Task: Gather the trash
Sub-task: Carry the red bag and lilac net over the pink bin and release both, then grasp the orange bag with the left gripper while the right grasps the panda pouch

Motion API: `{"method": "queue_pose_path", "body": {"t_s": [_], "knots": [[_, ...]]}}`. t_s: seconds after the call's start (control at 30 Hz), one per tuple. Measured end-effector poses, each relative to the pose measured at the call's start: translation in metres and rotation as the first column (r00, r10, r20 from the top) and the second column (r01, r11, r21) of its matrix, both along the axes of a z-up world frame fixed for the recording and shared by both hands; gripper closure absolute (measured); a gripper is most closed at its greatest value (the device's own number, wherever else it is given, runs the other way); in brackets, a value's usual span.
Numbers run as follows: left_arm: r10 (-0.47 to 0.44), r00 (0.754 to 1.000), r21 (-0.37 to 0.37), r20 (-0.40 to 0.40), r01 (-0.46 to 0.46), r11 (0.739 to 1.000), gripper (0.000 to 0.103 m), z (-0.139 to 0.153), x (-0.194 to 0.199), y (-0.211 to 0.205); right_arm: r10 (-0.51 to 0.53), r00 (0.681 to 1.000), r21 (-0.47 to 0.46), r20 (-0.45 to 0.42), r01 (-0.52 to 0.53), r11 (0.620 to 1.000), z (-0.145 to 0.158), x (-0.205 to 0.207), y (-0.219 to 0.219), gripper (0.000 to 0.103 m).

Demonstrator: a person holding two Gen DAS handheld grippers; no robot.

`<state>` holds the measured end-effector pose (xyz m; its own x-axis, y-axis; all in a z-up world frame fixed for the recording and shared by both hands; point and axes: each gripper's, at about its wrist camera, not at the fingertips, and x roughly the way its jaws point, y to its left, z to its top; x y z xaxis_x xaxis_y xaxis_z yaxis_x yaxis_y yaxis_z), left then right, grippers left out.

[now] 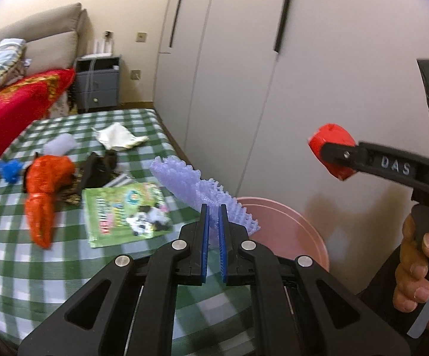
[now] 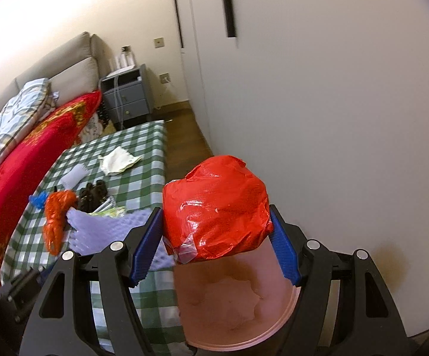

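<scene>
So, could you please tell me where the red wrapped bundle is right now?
The red wrapped bundle is held in the right gripper, directly above the open pink bucket beside the green-checked table, in the right wrist view.

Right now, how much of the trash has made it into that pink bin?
Done: nothing can be seen inside the pink bin so far. In hand: the left claw grips a purple foam sheet, and the right claw holds a red wrapped bundle above the bin. Left on the checked cloth: an orange bag, a green packet, a white rag and small bits.
</scene>
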<state>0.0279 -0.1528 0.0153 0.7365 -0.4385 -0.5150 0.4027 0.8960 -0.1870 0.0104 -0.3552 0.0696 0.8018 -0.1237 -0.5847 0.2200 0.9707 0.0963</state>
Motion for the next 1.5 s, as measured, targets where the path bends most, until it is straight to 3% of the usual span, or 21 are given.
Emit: {"method": "queue_pose_path", "body": {"t_s": [0.63, 0.77, 1.1, 1.3, 1.5], "knots": [[-0.095, 0.989, -0.033, -0.111, 0.092, 0.995, 0.096, -0.034, 0.030, -0.050, -0.038, 0.999, 0.059, -0.028, 0.040, 0.997, -0.010, 0.015, -0.021, 0.032], [-0.111, 0.980, -0.069, -0.162, 0.101, 0.992, 0.073, -0.043, 0.034, -0.046, -0.069, 0.997, 0.071, -0.040, 0.072, 0.995, -0.013, 0.020, -0.025, 0.025], [-0.082, 0.982, -0.077, -0.169, 0.070, 0.995, 0.073, -0.043, 0.031, -0.023, -0.054, 0.998, 0.055, -0.041, 0.056, 0.997, -0.013, 0.021, -0.019, 0.023], [-0.046, 0.989, -0.073, -0.141, 0.036, 0.997, 0.073, -0.035, 0.026, -0.002, -0.020, 1.000, 0.022, -0.021, 0.020, 1.000, -0.009, 0.018, -0.008, 0.027], [0.000, 0.992, -0.072, -0.122, -0.009, 0.997, 0.073, -0.029, 0.023, 0.021, 0.014, 1.000, 0.013, 0.007, -0.014, 1.000, -0.007, 0.015, 0.003, 0.041]]}}
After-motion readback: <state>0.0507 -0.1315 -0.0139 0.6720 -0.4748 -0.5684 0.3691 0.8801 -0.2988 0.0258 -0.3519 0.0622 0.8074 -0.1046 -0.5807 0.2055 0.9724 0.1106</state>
